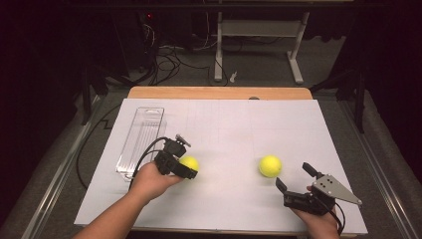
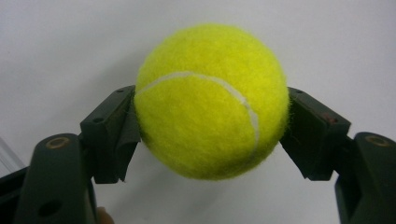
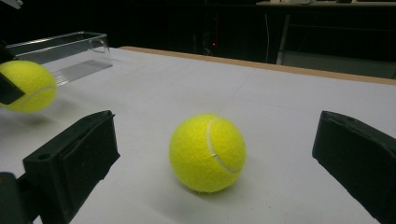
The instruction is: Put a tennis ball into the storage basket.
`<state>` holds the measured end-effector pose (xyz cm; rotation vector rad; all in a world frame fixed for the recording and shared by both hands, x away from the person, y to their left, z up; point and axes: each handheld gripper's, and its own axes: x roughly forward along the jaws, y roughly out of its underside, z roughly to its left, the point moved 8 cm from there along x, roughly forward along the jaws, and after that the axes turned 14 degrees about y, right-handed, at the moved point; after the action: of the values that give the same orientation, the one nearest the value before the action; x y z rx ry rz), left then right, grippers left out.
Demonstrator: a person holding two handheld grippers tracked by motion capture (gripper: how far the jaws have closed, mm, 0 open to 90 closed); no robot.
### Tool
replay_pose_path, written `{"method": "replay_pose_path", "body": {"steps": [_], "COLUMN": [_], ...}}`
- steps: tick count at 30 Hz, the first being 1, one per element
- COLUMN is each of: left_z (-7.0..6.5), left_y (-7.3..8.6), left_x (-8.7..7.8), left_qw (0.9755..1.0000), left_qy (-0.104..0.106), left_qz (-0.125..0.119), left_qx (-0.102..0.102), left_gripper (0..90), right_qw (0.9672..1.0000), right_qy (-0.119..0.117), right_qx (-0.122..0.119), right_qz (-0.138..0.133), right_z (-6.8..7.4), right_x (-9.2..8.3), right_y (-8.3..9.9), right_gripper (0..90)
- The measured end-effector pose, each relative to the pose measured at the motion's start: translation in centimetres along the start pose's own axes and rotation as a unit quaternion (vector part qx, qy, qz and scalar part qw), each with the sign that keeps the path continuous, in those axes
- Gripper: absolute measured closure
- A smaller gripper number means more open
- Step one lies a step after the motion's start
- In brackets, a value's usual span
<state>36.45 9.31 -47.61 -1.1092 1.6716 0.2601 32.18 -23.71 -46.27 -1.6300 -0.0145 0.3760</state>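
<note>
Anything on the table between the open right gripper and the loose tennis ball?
Nothing: bare white table between right gripper and tennis ball, per its own view.

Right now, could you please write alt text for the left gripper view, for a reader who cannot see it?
A yellow tennis ball is clamped between the two black jaws of the left hand-held gripper, filling the middle of the picture. Behind it lies a plain white table surface.
</note>
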Motion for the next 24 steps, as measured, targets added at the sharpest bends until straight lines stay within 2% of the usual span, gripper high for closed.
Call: {"method": "replay_pose_path", "body": {"steps": [3, 11, 24], "left_z": [0.0, -0.1, -0.2], "left_y": [0.7, 2.2, 3.4], "left_x": [-0.2, -0.2, -0.1], "left_qw": [1.0000, 0.9999, 0.9998], "left_qy": [0.005, -0.002, 0.007], "left_qz": [0.000, 0.010, 0.015], "left_qx": [-0.003, -0.002, -0.011], "left_gripper": [26.9, 26.9, 26.8], "right_qw": [1.0000, 1.0000, 1.0000], "right_qy": [0.000, 0.000, 0.000], "right_qx": [0.000, -0.001, -0.003], "right_qz": [0.000, 0.001, 0.003], "right_z": [0.0, 0.1, 0.2], "right_x": [0.0, 0.0, 0.1], "right_y": [0.0, 0.0, 0.1], "right_gripper": [0.7, 0.7, 0.7]}}
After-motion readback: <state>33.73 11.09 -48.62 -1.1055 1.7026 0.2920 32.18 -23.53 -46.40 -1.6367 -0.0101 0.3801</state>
